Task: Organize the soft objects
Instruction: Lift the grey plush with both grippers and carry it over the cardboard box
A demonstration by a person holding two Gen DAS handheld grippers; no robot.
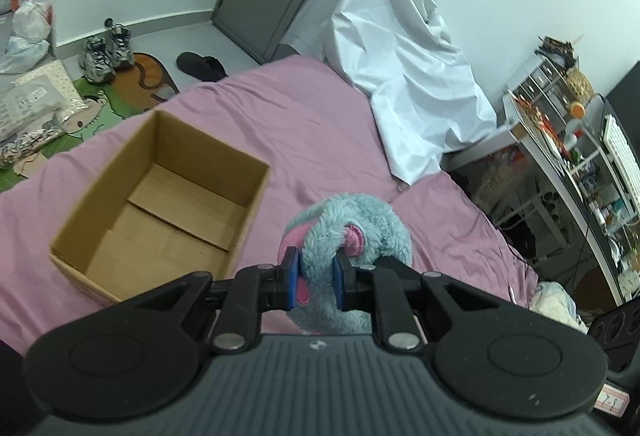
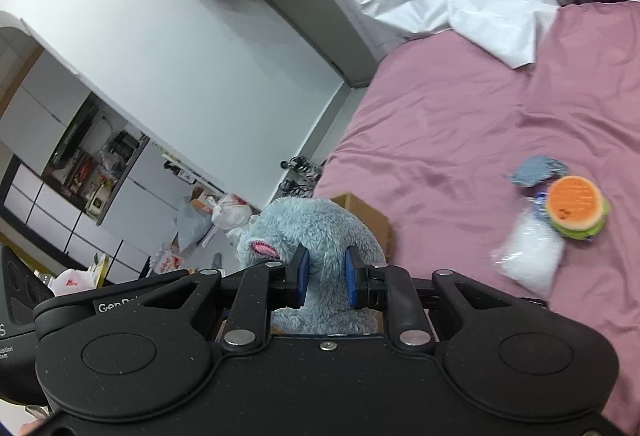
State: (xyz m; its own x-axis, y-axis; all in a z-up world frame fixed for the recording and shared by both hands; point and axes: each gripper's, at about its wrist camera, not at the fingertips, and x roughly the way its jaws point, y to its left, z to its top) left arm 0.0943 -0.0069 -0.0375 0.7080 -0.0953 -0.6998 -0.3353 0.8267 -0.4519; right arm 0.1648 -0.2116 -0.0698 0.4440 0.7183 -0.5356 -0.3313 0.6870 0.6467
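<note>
A fluffy light-blue plush toy (image 1: 360,224) with pink ear patches is held above the pink bed. My left gripper (image 1: 316,278) is shut on it. My right gripper (image 2: 325,278) is shut on the same plush (image 2: 316,228) from another side. An open, empty cardboard box (image 1: 160,203) sits on the bed just left of the left gripper; its corner shows behind the plush in the right wrist view (image 2: 368,215). A burger-shaped soft toy (image 2: 576,205), a white soft pouch (image 2: 528,260) and a blue-grey fabric piece (image 2: 538,169) lie on the bed to the right.
A crumpled white sheet (image 1: 400,67) covers something at the far side of the bed (image 1: 312,123). Shoes (image 1: 106,49) and bags lie on the floor at the left. A cluttered shelf rack (image 1: 572,139) stands right of the bed.
</note>
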